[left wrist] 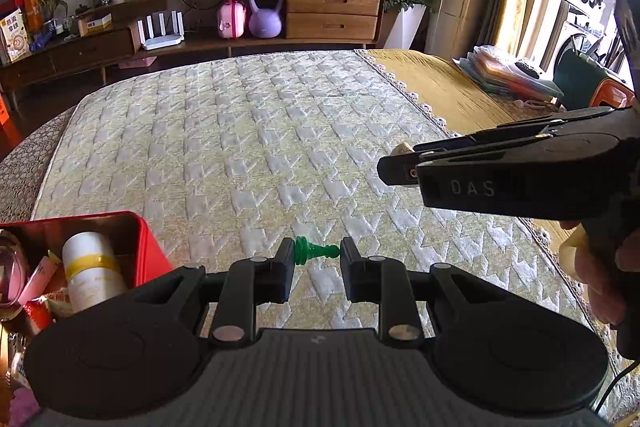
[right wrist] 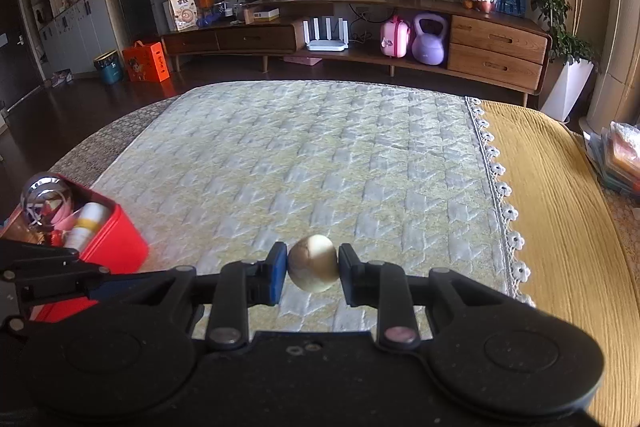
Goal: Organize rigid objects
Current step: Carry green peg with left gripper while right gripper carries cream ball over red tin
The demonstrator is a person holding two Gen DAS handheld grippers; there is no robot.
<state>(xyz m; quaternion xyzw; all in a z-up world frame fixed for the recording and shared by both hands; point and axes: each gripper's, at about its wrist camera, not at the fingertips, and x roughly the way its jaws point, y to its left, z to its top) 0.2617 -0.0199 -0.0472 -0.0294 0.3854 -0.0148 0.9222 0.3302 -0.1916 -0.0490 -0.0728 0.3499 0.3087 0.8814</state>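
My left gripper (left wrist: 317, 254) is shut on a small green chess piece (left wrist: 316, 251), held sideways between the pads just above the quilted mattress (left wrist: 248, 131). My right gripper (right wrist: 313, 263) is shut on a cream-coloured ball (right wrist: 313, 263); it also shows in the left wrist view (left wrist: 396, 163), to the right and ahead of the left one, with a bit of the ball (left wrist: 403, 149) showing. A red tin box (left wrist: 140, 247) sits at the left, holding a white and yellow bottle (left wrist: 90, 267) and packets. The box (right wrist: 116, 243) shows at the left in the right wrist view, with a shiny round object (right wrist: 46, 197) in it.
A yellow cloth with a lace edge (right wrist: 560, 211) covers the right side of the bed. A stack of plastic folders (left wrist: 508, 71) lies at the far right. A wooden TV cabinet (right wrist: 400, 39) with a purple kettlebell (right wrist: 429, 39) stands beyond the bed.
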